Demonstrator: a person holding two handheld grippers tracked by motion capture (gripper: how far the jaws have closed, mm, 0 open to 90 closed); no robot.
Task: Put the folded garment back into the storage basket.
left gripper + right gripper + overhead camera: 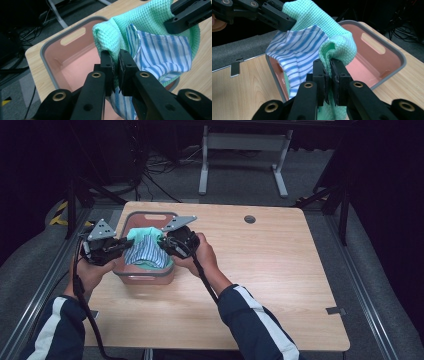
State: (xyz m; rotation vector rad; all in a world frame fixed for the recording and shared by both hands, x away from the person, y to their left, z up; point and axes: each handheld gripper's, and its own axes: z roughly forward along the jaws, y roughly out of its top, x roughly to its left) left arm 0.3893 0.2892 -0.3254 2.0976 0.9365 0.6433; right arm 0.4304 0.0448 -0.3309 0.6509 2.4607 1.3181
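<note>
Left gripper view: both grippers [116,62] pinch the soft, light green cloth [150,22] at folded edges between closed fingers.

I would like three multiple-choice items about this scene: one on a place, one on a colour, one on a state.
1. Where on the table does the pink bin stand?
A. the person's left part
B. centre
C. far right corner

2. What colour is the waffle cloth?
A. red
B. mint green
C. black

3. How is the left gripper?
A. open, apart from the cloth
B. lying on the table
C. shut on the cloth

Answers: 1 A, the high view shows it at left; 2 B, green weave beside the blue striped cloth; 3 C, jaws pinch the fabric.
</note>
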